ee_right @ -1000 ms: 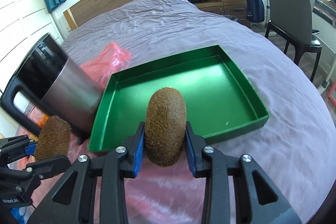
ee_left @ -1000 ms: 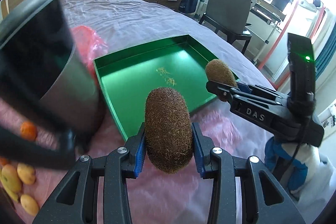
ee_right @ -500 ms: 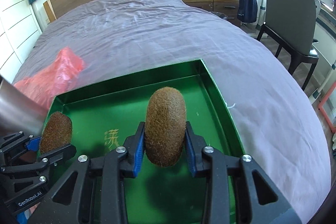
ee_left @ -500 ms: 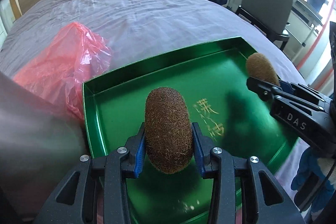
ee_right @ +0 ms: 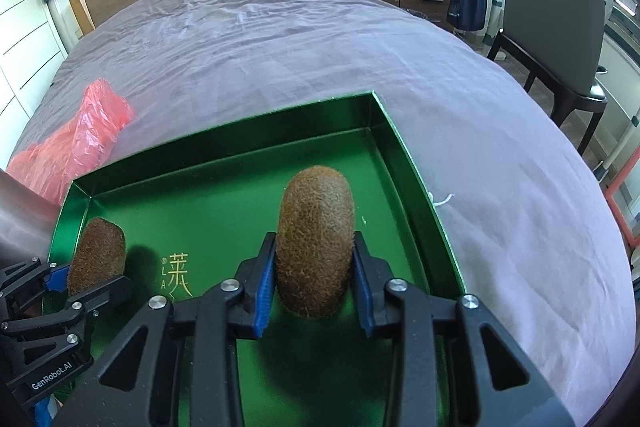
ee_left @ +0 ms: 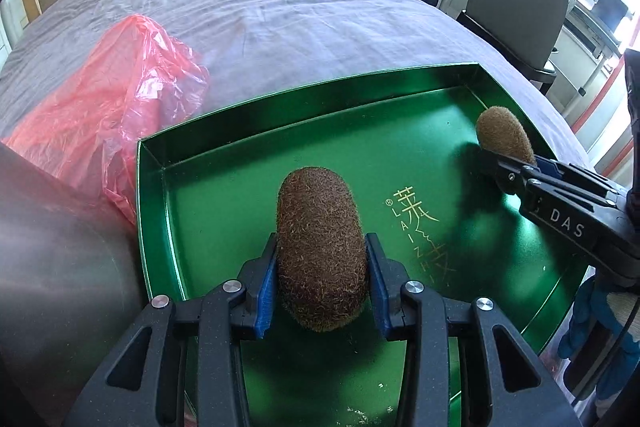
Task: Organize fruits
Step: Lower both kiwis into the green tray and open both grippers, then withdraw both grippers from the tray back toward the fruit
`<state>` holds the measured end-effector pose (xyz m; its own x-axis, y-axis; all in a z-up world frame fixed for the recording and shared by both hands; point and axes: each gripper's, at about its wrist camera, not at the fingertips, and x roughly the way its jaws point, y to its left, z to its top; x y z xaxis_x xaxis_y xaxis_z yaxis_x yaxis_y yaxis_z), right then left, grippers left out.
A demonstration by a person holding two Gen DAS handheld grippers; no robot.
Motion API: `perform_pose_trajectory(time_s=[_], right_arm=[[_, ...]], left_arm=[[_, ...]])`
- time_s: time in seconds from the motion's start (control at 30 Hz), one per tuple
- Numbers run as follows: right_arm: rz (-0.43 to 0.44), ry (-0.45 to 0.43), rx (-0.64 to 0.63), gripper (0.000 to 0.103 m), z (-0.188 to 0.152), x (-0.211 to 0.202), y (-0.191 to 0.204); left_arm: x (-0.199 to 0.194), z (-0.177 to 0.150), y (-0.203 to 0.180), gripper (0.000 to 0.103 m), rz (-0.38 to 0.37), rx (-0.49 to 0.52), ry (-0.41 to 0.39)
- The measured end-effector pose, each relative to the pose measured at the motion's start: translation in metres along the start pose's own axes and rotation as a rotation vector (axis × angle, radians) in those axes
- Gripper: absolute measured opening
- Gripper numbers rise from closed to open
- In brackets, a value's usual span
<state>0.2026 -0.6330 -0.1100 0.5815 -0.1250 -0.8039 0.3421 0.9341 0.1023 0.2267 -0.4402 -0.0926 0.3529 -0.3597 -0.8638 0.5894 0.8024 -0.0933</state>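
Kiwis over green tray (ee_left: pixel 256 109) on bed (ee_right: pixel 280 39): left kiwi (ee_left: pixel 320 251) clamped in left tool (ee_left: pixel 322 281), right kiwi (ee_right: pixel 315 239) clamped in right tool (ee_right: pixel 314 281); tray floor bare beneath.

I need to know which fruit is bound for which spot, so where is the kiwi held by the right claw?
In the right wrist view the kiwi sits clamped in the right claw over the right half of the green tray, right of its gold lettering.

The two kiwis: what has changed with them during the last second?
Both claws carried their kiwis forward, from before the green tray's near edge to above its floor. The left claw stays shut on the left kiwi, the right claw on the right kiwi.
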Motion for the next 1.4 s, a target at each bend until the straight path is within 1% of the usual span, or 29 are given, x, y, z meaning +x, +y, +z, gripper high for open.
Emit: perform_pose_trajectory(time_s=[0.17,0.27,0.3,0.33,0.37,0.43,0.5,0.6,0.7,0.9,1.03,1.17,1.3,1.4], right_arm=[[-0.018,0.019,-0.005,0.037,0.0,0.002,0.002],[-0.027,0.027,-0.01,0.04,0.0,0.003,0.003],[-0.029,0.03,-0.011,0.05,0.0,0.003,0.003],[-0.033,0.032,-0.011,0.067,0.001,0.004,0.004],[-0.042,0.035,-0.008,0.074,0.001,0.004,0.004],[-0.044,0.03,-0.006,0.085,0.001,0.001,0.005],[-0.049,0.025,-0.006,0.091,0.001,-0.002,0.005],[-0.039,0.002,0.002,0.093,0.0,-0.015,0.005],[-0.05,-0.021,-0.004,0.1,-0.002,-0.034,0.006],[-0.054,-0.096,0.032,0.103,-0.016,-0.087,-0.001],[-0.062,-0.127,0.05,0.103,-0.034,-0.121,-0.005],[-0.06,-0.135,0.059,0.103,-0.056,-0.148,-0.002],[-0.034,-0.153,0.051,0.103,-0.081,-0.177,0.008],[-0.015,-0.181,0.053,0.103,-0.098,-0.202,0.018]], left_arm=[[0.001,0.001,-0.001,0.036,0.006,0.007,0.003],[0.001,0.002,0.0,0.043,0.005,0.001,0.002],[0.001,0.002,0.0,0.046,0.008,-0.004,0.0],[-0.001,0.002,0.0,0.047,0.018,-0.002,-0.009],[-0.003,0.002,-0.001,0.049,0.031,0.006,-0.019],[-0.009,0.001,-0.004,0.056,0.053,0.021,-0.037],[-0.015,0.0,-0.007,0.057,0.065,0.033,-0.053],[-0.028,-0.002,-0.012,0.06,0.073,0.05,-0.078],[-0.044,-0.008,-0.017,0.062,0.054,0.066,-0.092],[-0.089,-0.031,-0.03,0.064,0.025,0.094,-0.128],[-0.12,-0.051,-0.039,0.064,0.007,0.126,-0.15],[-0.152,-0.076,-0.04,0.065,0.005,0.15,-0.165],[-0.18,-0.102,-0.037,0.065,0.003,0.18,-0.163],[-0.199,-0.12,-0.03,0.065,0.018,0.196,-0.16]])
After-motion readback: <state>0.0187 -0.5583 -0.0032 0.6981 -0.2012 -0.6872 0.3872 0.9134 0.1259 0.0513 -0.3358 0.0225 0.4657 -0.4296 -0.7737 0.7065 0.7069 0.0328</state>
